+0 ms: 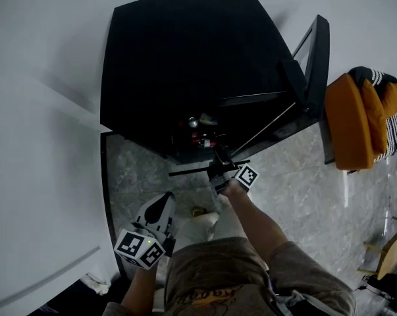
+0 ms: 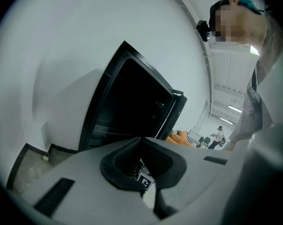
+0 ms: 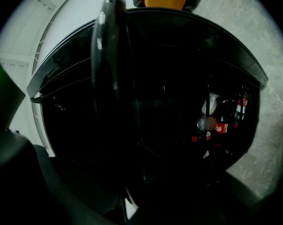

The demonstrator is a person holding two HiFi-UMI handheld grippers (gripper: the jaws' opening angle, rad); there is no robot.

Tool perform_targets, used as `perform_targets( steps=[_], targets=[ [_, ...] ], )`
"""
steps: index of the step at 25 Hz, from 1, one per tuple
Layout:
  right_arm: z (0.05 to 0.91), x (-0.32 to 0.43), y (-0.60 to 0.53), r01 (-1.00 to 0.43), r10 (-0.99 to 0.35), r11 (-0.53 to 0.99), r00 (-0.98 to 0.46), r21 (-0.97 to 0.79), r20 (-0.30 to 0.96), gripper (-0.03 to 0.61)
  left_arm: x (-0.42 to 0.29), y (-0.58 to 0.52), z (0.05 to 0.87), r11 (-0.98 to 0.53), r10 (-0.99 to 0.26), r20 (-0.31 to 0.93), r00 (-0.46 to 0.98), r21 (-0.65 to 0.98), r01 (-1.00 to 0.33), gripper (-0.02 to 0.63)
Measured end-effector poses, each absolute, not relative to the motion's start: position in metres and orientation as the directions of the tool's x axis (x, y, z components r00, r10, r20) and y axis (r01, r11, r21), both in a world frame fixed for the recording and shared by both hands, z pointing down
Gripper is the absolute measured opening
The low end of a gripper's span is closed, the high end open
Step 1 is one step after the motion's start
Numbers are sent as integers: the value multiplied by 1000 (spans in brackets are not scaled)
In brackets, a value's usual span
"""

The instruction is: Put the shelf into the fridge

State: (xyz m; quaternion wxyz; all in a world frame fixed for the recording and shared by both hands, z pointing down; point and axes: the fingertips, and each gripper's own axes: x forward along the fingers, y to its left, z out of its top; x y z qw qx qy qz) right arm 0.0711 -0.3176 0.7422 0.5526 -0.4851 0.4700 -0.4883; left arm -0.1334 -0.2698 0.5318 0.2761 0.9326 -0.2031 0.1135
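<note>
The black fridge [image 1: 185, 64] stands on the floor with its door [image 1: 315, 58] swung open to the right. In front of the opening my right gripper [image 1: 219, 170] is shut on the shelf [image 1: 191, 171], whose dark front bar lies crosswise at the fridge mouth. In the right gripper view that bar [image 3: 108, 78] crosses the picture close up, and my own jaws are lost in the dark. My left gripper [image 1: 165, 203] hangs back near my left leg, shut and holding nothing, pointing at the fridge [image 2: 127, 107].
Cola bottles [image 1: 201, 137] and a can stand low inside the fridge; the bottles [image 3: 221, 125] also show in the right gripper view. An orange cushion [image 1: 353, 120] lies right of the door. White walls close in on the left. A small gold object [image 1: 198, 211] lies on the marble floor.
</note>
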Motion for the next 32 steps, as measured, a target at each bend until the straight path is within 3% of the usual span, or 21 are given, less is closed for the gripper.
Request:
perform_targets(
  steps=[32],
  targets=[
    [743, 127, -436, 32, -993, -7, 116, -999, 11, 26, -145, -282, 550, -749, -336, 331, 882, 473, -463, 5]
  ],
)
